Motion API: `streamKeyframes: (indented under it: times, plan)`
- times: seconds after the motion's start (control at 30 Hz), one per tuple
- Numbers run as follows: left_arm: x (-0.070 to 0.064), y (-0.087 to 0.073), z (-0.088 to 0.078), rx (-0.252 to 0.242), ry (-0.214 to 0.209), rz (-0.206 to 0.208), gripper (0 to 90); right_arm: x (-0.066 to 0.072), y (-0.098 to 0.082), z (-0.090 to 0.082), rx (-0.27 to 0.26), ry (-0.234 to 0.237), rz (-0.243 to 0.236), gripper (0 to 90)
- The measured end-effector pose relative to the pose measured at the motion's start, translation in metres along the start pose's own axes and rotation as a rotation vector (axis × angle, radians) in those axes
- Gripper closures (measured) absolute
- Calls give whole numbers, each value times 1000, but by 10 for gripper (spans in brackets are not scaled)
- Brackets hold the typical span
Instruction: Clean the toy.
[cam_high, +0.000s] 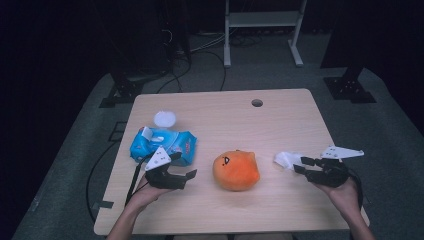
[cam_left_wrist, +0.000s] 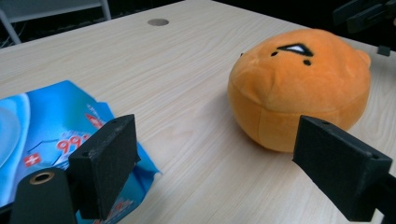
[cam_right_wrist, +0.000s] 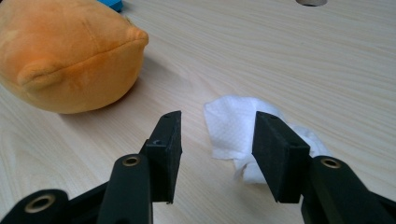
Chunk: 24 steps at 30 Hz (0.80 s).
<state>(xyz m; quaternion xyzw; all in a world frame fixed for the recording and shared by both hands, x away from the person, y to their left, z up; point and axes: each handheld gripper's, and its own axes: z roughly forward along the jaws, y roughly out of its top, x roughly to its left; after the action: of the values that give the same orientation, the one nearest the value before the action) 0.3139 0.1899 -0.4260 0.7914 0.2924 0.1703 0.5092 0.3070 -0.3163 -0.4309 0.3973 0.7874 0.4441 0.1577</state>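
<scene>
1. Up high, the orange plush toy sits in the middle of the tabletop. That puts it in easy reach of both hands. The left gripper is left of the toy, just in front of the blue wipes pack. The right gripper is right of the toy, by a crumpled white tissue. A round white lid lies behind the pack, far from the toy.

2. Next, the left gripper view. Its fingers stand wide open and hold nothing. The toy is just ahead, so I think it aims there. The pack lies left of the toy.

3. Last, the right gripper view. Its fingers are apart and do not pinch. The tissue lies loose just past them, right of the toy. It may be let go or about to be picked; I cannot tell which.
</scene>
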Motion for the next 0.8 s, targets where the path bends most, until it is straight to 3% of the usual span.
streamKeyframes:
  times: [0.5,0.8]
  plan:
    - [3,-13,-5,22,25,-9,117,13,-4,6,9,19,-26,463]
    - [-3,-19,-5,35,31,5,108,21,-9,12,16,30,-40,422]
